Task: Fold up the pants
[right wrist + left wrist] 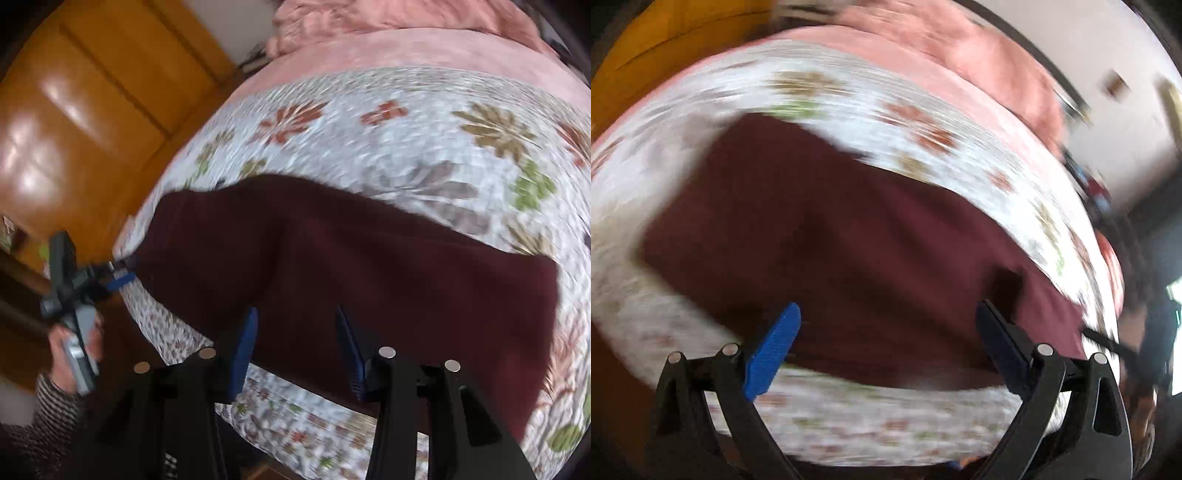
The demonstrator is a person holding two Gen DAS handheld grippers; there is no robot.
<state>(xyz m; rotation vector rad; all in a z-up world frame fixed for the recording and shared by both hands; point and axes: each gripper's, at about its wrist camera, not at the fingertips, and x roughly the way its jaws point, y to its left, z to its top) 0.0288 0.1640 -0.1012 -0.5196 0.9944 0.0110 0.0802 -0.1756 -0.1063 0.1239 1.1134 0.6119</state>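
Observation:
Dark maroon pants (857,236) lie spread flat on a floral bedspread (923,122). They also show in the right wrist view (369,266). My left gripper (888,317) is open, its blue fingers wide apart just above the pants' near edge, holding nothing. It also shows in the right wrist view (123,271), at the pants' left corner. My right gripper (293,321) is open, its fingers apart over the pants' near edge and empty. The left wrist view is motion-blurred.
The floral bedspread (406,122) covers a bed with a pink blanket (388,22) bunched at the far end. An orange wooden door (81,110) stands left of the bed. A white wall (1108,44) lies to the right.

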